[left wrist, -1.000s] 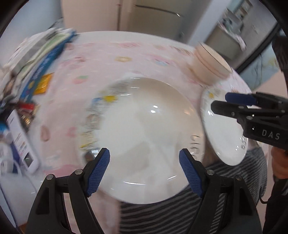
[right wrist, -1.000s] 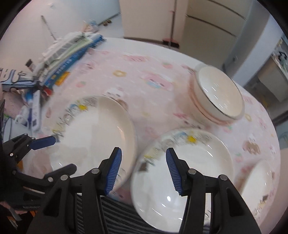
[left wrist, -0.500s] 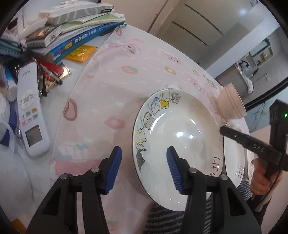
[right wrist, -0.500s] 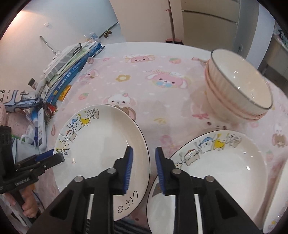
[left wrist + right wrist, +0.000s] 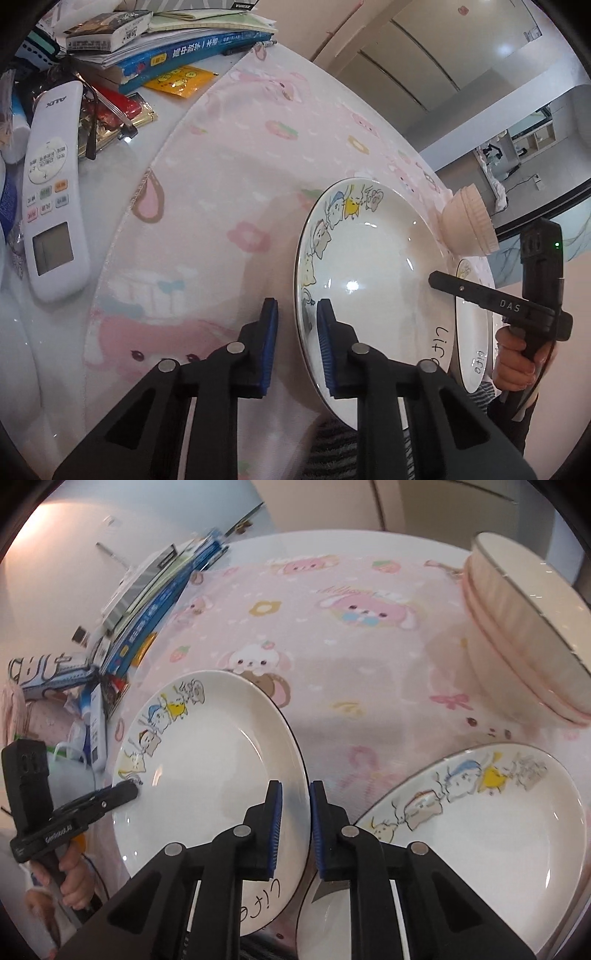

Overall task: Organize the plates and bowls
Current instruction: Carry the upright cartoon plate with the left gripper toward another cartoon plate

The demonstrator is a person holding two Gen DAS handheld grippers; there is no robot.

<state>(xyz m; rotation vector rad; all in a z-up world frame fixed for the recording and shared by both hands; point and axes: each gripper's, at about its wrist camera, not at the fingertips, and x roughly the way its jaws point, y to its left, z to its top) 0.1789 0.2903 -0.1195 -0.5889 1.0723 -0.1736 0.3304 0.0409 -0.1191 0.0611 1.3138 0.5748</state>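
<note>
Right wrist view: both the left gripper (image 5: 125, 792) and right gripper (image 5: 295, 827) clench opposite rims of a cartoon plate (image 5: 207, 775) at the table's (image 5: 369, 664) near edge.

Bright, even indoor light — small white glints sit on the glossy plate (image 5: 373, 280) and soft shadows fall on the pink tablecloth (image 5: 332, 635). Both fisheye views bend strongly toward dark corners — the right wrist's upper left is smeared with blur.

Glossy glazed plate (image 5: 373, 280) on matt cloth tablecloth (image 5: 221, 192)
</note>
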